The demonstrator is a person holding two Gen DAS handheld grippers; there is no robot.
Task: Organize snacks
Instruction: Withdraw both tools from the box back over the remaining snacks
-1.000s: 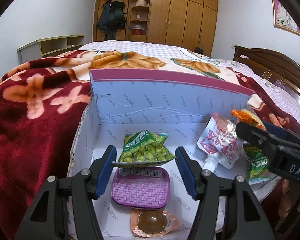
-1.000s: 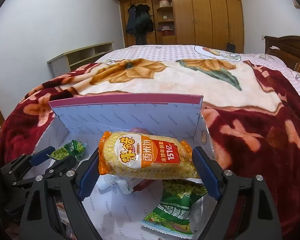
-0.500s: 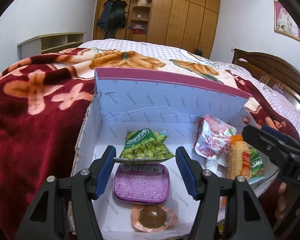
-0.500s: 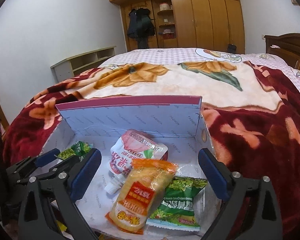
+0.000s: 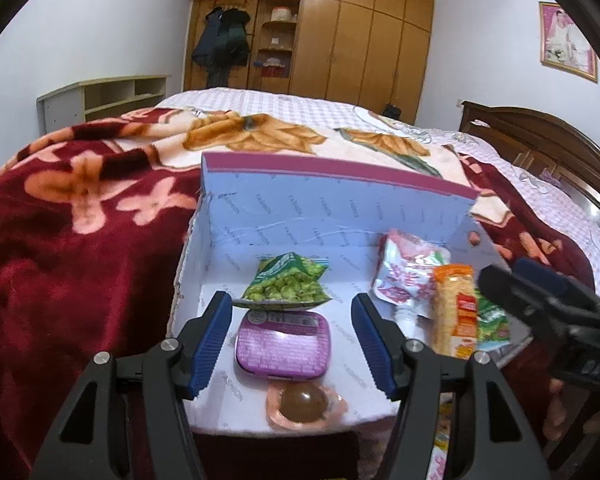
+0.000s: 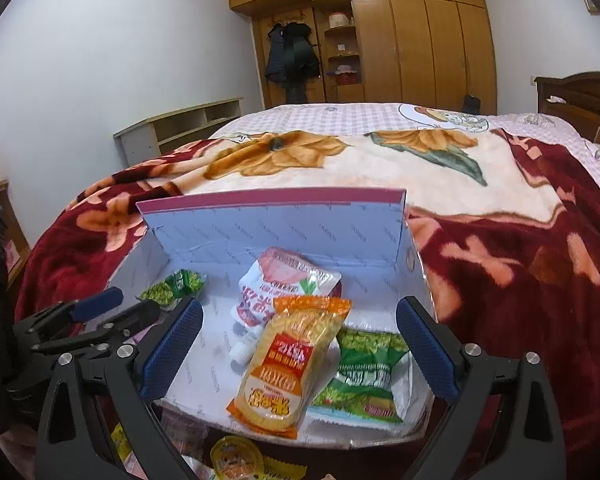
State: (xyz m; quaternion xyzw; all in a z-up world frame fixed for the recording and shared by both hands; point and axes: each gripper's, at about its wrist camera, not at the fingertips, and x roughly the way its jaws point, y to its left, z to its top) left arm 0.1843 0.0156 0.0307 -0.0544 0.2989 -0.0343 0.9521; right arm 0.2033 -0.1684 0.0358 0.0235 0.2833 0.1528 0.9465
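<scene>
Right tongs (image 6: 300, 344) gape wide, empty; left tongs (image 5: 292, 340) half-open, empty. Orange-yellow plastic cracker packet (image 6: 288, 364) lies in the white cardboard box (image 6: 276, 228), overhanging its front edge; a nudge could tip it out.

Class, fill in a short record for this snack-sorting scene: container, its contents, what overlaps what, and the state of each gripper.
container: open white box on a bed
contents: orange cracker pack, white spout pouch, two green pea packets, purple tin, jelly cup
overlap: cracker pack lies across pouch and right pea packet
left gripper: jaws apart, holding nothing
right gripper: jaws wide, holding nothing
</scene>
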